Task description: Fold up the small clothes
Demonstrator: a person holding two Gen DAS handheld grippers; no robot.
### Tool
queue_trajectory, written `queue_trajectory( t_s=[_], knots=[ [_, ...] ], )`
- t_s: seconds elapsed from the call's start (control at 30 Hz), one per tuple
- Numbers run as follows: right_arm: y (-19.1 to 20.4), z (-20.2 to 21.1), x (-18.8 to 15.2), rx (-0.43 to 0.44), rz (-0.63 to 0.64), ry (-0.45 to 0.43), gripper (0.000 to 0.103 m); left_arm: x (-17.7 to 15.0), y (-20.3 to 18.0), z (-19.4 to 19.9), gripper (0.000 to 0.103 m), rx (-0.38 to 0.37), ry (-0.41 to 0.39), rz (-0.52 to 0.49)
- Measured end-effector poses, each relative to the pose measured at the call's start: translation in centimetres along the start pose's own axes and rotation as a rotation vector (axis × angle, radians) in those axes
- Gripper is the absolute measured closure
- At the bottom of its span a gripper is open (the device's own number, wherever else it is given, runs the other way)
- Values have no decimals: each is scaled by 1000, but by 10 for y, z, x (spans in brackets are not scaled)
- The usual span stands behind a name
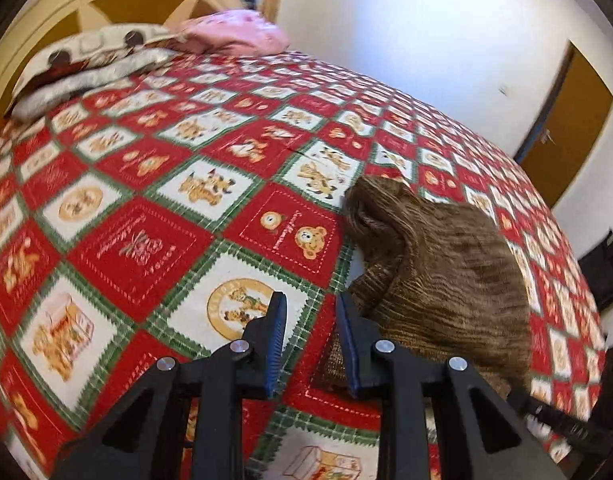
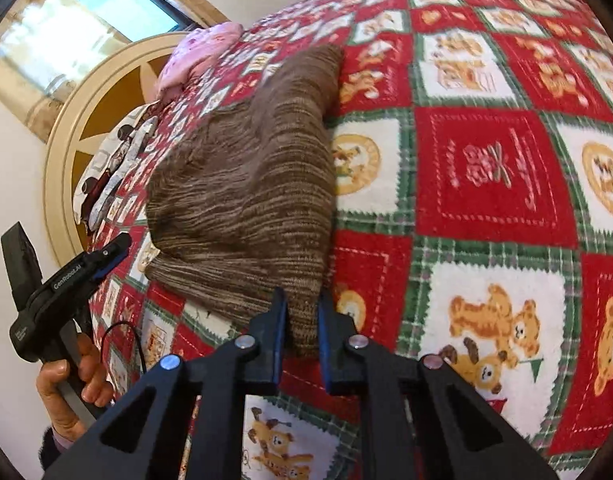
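Bedspread (image 2: 486,168) carries one brown sweater (image 2: 246,200), two pillows (image 1: 86,68).

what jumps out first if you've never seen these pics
The loud red, green and white teddy-bear quilt covering the bed. On it lies a brown striped knit garment, its near corner pinched in the right gripper. The left gripper sits beside the garment's edge with nothing between its fingers.
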State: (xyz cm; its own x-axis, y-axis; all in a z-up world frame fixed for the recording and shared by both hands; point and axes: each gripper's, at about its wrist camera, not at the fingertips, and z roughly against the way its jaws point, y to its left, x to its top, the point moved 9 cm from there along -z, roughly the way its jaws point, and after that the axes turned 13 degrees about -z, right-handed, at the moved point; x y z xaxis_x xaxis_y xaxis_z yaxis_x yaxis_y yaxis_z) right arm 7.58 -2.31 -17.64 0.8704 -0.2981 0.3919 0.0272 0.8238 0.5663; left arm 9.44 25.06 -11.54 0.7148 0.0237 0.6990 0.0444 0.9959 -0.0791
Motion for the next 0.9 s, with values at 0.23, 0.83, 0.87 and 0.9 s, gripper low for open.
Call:
queue_trajectory(
  t_s=[0.23, 0.83, 0.87, 0.9],
  knots=[
    [23, 18, 15, 98, -28, -11, 86, -13, -40, -45, 58, -185, 117, -22],
    [28, 45, 17, -10, 63, -131, 89, -28, -41, -9, 75, 142, 166, -98],
    [32, 49, 16, -16, 83, -153, 88, -28, -40, -5, 75, 201, 157, -130],
    [40, 52, 16, -34, 111, -182, 83, -26, -42, 1, 75, 241, 137, -163]
  ],
)
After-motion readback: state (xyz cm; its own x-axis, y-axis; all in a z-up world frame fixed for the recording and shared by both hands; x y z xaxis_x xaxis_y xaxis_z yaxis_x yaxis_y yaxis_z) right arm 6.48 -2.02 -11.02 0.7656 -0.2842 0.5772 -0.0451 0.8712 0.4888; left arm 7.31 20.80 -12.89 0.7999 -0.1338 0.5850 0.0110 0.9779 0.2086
